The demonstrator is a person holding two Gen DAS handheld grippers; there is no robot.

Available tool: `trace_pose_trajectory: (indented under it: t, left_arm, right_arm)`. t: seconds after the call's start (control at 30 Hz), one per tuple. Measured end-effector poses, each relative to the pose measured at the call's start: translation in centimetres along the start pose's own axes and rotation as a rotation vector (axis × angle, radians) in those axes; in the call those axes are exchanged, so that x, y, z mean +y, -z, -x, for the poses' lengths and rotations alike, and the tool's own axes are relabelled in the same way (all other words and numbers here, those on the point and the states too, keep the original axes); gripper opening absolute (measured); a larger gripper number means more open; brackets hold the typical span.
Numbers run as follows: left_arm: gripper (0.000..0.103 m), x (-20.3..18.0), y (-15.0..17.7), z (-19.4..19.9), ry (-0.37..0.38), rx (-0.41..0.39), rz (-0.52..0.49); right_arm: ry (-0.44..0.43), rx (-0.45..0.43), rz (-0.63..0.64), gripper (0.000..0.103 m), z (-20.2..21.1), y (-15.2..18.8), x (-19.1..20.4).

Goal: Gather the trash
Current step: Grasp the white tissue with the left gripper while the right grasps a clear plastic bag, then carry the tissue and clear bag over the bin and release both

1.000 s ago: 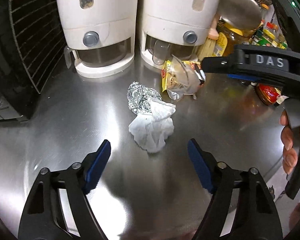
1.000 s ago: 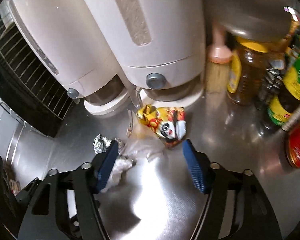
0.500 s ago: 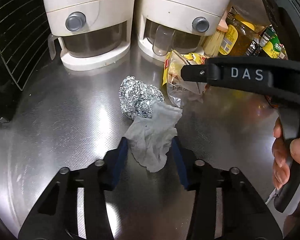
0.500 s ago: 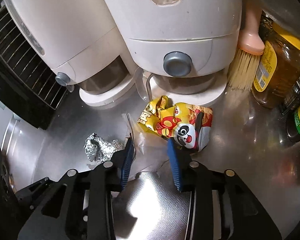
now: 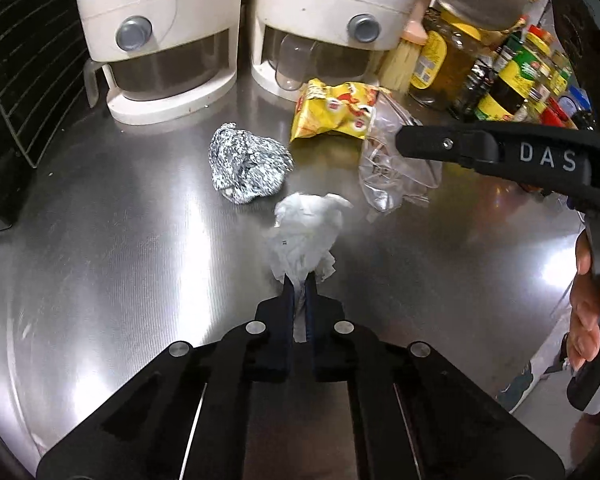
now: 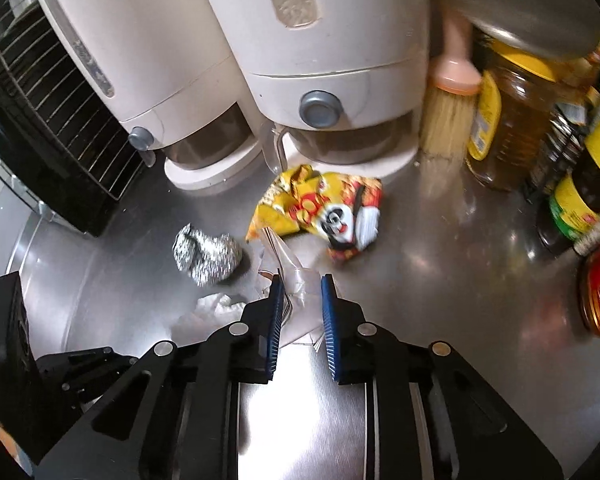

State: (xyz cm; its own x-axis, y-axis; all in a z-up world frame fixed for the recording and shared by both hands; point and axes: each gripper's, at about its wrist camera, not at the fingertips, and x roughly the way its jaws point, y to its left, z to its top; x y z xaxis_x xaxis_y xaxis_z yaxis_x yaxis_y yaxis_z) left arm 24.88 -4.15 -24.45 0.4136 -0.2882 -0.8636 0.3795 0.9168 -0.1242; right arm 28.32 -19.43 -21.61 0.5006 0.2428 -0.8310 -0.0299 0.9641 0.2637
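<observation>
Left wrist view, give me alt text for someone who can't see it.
The left tool is shut on a white tissue above a steel counter. Beyond lie a foil ball, a yellow wrapper and a clear bag at the right tool's tip.

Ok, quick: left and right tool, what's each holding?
Left tool: closed on the crumpled white tissue.
Right tool: around the clear plastic wrapper; grip cannot be told.

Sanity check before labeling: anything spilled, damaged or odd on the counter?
No spill or damage. Only litter looks out of place: foil ball and yellow snack wrapper loose on the steel counter before the white dispensers.
</observation>
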Motion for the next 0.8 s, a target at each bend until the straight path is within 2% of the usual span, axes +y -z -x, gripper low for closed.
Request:
trace_pose_trajectory:
  t: [0.33, 0.53, 0.8]
  left_arm:
    - [0.003, -2.1, 3.0, 5.2, -0.027, -0.041, 0.011]
    - [0.003, -3.8, 5.9, 7.9, -0.042, -0.048, 0.024]
    - [0.003, -5.4, 11.2, 10.7, -0.048, -0.050, 0.035]
  right_arm:
    - [0.019, -0.037, -0.029, 0.020, 5.3, 4.5, -0.8]
    - [0.018, -0.057, -0.041, 0.020, 8.7, 8.0, -0.6]
    - [-0.010, -0.019, -0.042, 0.020, 11.3, 13.9, -0.5]
